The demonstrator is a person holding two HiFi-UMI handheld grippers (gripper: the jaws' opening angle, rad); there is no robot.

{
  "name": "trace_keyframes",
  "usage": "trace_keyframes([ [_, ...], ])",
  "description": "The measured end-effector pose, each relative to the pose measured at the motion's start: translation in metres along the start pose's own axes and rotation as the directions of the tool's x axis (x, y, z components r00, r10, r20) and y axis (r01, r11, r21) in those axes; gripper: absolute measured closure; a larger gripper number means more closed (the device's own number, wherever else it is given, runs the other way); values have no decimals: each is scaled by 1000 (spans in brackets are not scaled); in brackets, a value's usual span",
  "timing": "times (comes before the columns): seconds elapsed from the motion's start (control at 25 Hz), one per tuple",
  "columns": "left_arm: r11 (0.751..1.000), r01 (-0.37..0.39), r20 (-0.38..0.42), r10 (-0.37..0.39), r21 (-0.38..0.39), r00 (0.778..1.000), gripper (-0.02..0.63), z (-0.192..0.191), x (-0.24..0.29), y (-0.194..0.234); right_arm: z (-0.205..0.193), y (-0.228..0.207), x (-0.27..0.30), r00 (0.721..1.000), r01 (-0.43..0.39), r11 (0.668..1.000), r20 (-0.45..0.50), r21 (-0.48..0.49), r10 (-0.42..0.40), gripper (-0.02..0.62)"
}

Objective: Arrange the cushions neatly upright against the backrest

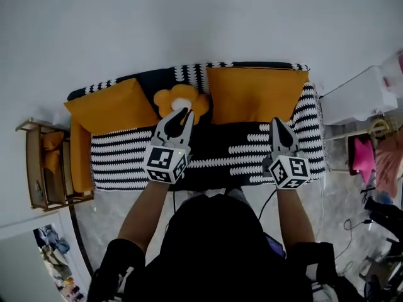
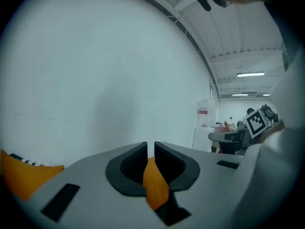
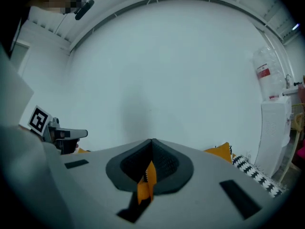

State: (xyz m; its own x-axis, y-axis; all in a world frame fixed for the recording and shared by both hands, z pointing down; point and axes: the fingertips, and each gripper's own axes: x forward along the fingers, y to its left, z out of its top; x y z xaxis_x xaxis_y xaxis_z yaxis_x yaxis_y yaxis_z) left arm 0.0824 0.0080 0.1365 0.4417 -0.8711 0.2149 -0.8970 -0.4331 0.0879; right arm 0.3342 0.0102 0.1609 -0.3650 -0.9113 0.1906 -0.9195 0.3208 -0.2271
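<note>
Cushions, head view: all on the sofa [image 1: 126,162]. The left cushion [image 1: 113,106] is tilted into the left corner, the flower cushion [image 1: 182,99] sits mid-backrest, and the right cushion [image 1: 255,93] is upright against the backrest.
Grippers, head view: the left gripper [image 1: 182,115] is over the flower cushion. The right gripper [image 1: 277,124] is just before the right cushion.
Coming move: probably the tilted left cushion. It lies left of the left gripper, with its long axis slanting along the backrest, so the left hand is nearer.
Left gripper view: jaws clenched, grasping nothing. Orange shows through the hollow behind the tips. The wall [image 2: 95,80] is ahead, with the left cushion's corner low left.
Right gripper view: jaws clenched, empty. Only the right cushion's corner shows, at the right.
Head view alone: shows the whole layout.
</note>
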Motion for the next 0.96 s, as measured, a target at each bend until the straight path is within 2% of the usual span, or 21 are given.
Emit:
trace_keyframes([
  [0.16,1000,2,53,-3,22,999,549,18,-13,2,15,26,3,999,-37,999,30,-16,37,568],
  [0.4,999,-15,121,20,-44,992,551,32,-32,6,12,53,0,996,-84,995,27,-52,86,568],
  [0.64,995,-39,123,50,-89,991,551,27,-39,15,3,61,1,995,-104,993,8,-49,104,568],
  [0.96,995,-41,132,52,-86,990,551,29,-28,15,2,59,9,993,-119,990,-20,-69,118,568],
])
